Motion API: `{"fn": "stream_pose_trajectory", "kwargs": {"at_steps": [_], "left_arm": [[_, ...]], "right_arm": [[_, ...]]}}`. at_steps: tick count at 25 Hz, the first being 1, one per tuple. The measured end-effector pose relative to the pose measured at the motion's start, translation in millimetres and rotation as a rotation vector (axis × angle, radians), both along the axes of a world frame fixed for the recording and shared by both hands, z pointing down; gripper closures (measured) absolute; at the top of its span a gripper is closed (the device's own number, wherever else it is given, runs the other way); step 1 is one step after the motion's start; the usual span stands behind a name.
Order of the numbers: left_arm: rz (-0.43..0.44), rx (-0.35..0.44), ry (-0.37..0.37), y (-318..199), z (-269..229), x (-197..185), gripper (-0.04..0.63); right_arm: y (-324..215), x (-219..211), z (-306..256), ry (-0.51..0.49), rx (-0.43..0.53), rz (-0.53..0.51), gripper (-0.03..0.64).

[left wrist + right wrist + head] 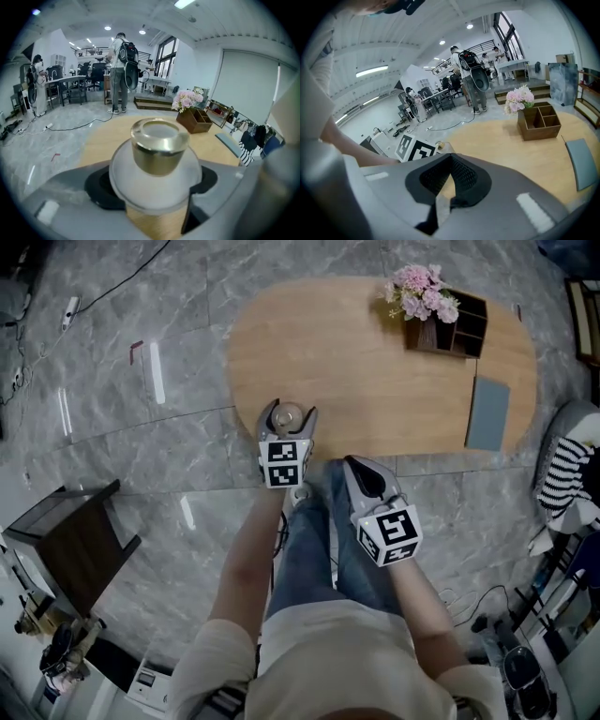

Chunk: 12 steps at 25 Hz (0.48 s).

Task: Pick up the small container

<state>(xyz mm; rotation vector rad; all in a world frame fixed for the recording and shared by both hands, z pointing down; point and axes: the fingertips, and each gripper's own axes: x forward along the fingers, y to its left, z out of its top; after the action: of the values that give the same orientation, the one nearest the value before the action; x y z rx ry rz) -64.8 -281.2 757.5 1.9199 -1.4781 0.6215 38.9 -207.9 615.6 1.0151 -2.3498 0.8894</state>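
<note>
Where it sits at the table's point(356, 362) near edge, jar point(157, 176): white, gold-capped, judged light, rigid, smooth, likely slippery and breakable; grip across round body, where left gripper point(157, 190) pinches it; right gripper point(445, 185) pressed together, empty.

A grey marbled floor point(141, 465) carries an oval wooden bench point(356, 371); a dark side table point(75, 540) stands beyond its near left edge. Tall windows point(164, 56) and ceiling lights point(183, 3) brighten the white walls point(201, 70).
</note>
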Motion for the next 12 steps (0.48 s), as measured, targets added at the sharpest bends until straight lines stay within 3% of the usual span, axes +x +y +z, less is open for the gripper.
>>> {"fn": "stream_pose_trajectory", "kwargs": {"at_steps": [12], "left_arm": [[0.037, 0.034, 0.070, 81.5, -93.8, -4.4, 0.242]], "right_arm": [[66.2, -7.1, -58.3, 0.030, 0.094, 0.018, 0.618]]}}
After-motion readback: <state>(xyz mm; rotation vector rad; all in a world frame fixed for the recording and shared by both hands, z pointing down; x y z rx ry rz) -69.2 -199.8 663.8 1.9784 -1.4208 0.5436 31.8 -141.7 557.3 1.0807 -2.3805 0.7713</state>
